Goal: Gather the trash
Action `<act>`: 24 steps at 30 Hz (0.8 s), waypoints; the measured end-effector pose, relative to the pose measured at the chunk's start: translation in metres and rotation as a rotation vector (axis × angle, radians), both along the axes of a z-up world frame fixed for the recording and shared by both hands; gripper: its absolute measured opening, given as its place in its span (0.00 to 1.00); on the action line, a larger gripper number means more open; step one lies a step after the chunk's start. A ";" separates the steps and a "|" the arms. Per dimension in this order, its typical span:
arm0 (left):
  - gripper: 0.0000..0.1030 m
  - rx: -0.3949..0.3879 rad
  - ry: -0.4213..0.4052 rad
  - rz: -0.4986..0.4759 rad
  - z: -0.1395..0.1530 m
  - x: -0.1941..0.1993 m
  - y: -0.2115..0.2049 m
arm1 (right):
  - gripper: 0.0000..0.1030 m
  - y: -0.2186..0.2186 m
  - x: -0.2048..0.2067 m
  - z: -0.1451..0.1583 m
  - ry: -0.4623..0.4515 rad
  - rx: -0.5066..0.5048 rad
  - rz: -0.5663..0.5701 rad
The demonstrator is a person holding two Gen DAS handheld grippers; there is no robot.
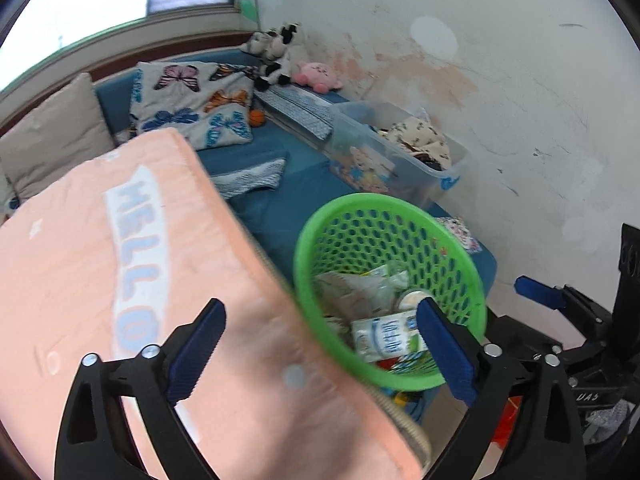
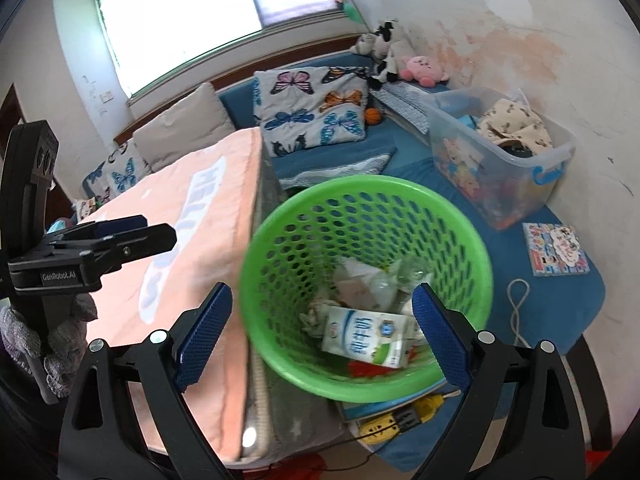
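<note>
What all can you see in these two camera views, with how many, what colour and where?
basket: one, green, on the blue mat beside the peach cushion
milk carton: one, white and green, lying in the basket
crumpled wrappers: several, pale, in the basket
peach cushion: one, peach, left of the basket
butterfly pillow: one, white patterned, against the back
storage bin: one, clear, by the wall
plush toys: cow and pink one, far corner
small ball: one, orange, beside the pillow
left hand-held gripper: open, empty
right hand-held gripper: open, empty
</note>
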State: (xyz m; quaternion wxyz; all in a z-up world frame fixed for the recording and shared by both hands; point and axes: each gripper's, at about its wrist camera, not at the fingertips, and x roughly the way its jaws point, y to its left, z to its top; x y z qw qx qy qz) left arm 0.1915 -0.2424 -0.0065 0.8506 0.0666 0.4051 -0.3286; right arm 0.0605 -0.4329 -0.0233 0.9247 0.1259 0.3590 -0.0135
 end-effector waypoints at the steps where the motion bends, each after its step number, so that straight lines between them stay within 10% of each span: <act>1: 0.91 0.004 -0.009 0.008 0.001 -0.002 0.005 | 0.90 0.003 0.001 0.001 -0.002 -0.001 0.007; 24: 0.93 0.015 -0.095 0.309 0.007 -0.027 0.156 | 0.96 0.109 0.018 -0.003 0.025 -0.114 0.132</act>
